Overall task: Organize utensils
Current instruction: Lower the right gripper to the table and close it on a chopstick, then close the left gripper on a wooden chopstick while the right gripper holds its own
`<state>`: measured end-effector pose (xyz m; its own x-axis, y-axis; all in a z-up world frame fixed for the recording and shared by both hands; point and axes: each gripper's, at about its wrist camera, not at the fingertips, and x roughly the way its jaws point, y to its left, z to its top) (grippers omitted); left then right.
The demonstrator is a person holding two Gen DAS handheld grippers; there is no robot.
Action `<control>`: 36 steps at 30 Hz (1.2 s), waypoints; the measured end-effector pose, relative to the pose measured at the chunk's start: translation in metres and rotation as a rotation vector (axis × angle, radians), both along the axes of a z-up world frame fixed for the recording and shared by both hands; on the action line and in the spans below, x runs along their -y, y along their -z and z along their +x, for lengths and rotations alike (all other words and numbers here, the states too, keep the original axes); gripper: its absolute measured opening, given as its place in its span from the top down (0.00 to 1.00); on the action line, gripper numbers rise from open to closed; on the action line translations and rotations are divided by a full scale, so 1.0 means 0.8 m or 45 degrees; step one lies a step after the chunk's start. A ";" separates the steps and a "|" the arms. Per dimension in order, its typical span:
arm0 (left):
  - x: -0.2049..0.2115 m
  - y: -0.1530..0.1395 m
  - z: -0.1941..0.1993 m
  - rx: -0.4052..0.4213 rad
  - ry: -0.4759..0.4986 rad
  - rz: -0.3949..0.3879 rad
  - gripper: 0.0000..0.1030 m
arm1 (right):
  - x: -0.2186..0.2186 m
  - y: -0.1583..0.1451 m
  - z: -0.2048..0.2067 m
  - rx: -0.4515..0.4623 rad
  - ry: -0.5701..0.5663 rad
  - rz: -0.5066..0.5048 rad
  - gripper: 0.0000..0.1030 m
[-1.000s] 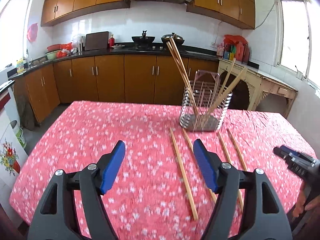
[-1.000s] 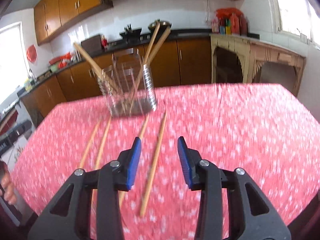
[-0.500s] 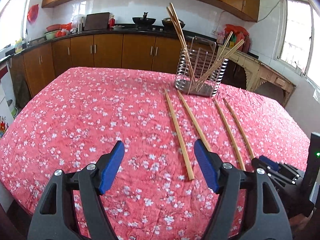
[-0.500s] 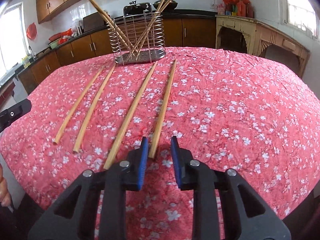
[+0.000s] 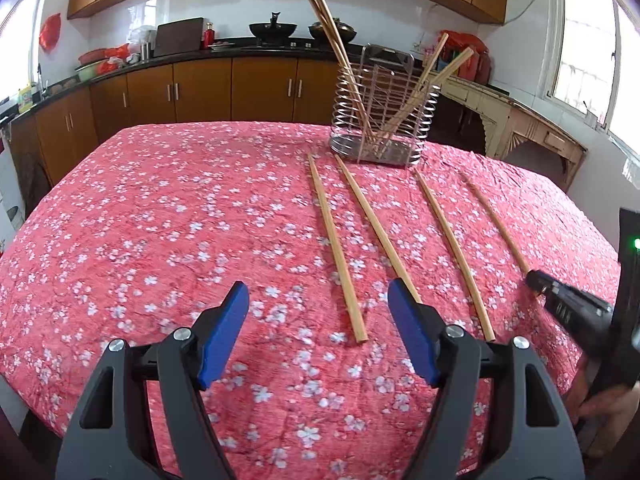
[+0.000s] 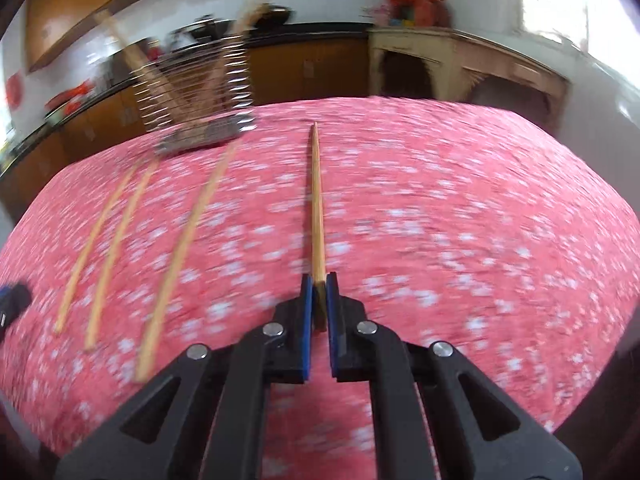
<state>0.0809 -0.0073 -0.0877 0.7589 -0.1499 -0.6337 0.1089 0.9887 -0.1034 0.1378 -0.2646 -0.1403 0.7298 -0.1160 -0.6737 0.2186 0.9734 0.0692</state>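
The right tongs have just been closing and now pinch the near end of 1 wooden chopstick between the blue pads; the stick runs straight ahead toward 12 o'clock over the red flowered tabletop. This view is blurred, so it seems that the far tip is a little above the cloth, but I cannot tell this for sure. In the same view 3 other chopsticks lie flat on the cloth at about 10 o'clock from the held one, each apart from its neighbour, and their far ends point toward the wire utensil holder at 11 o'clock. The holder stands upright near the far edge of the tabletop and has several chopsticks leaning inside it. The left tongs are spread wide with nothing between the pads, low over the cloth. In the left view 1 loose chopstick has its near end between the 2 open fingers but touches neither of them, and a second chopstick passes behind the right finger. The right tongs appear at 3 o'clock in this view as a dark tip closed on the rightmost stick.
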 end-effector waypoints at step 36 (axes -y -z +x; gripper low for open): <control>0.025 0.025 0.033 -0.133 -0.052 0.003 0.93 | 0.016 0.005 0.011 -0.017 0.050 0.003 0.92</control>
